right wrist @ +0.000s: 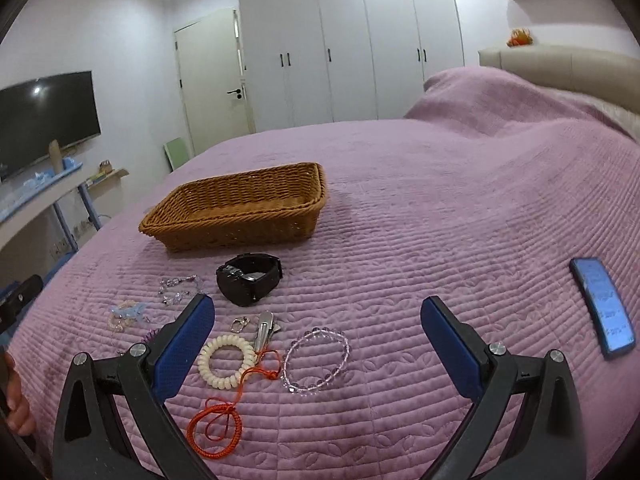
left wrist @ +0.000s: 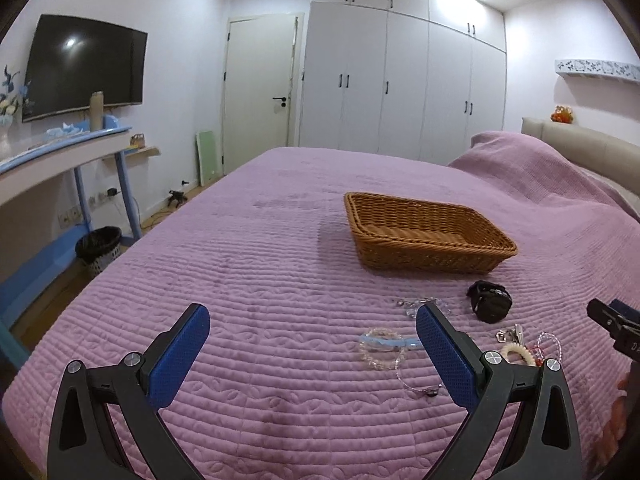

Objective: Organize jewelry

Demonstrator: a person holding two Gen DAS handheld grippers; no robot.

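Both tongs, left tongs and right tongs, wide apart, empty; no legible writing on watch or phone.

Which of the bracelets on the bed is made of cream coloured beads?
The cream bracelet, beside the right gripper's left blue finger. The clear bead bracelet lies to its right; the orange cord is a string, not beads.

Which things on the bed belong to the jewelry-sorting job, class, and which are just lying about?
Belongs to the job:
wicker basket
black watch
clear bead bracelet
cream spiral ring
orange cord
silver hair clip

Just lying about:
phone
television
waste bin
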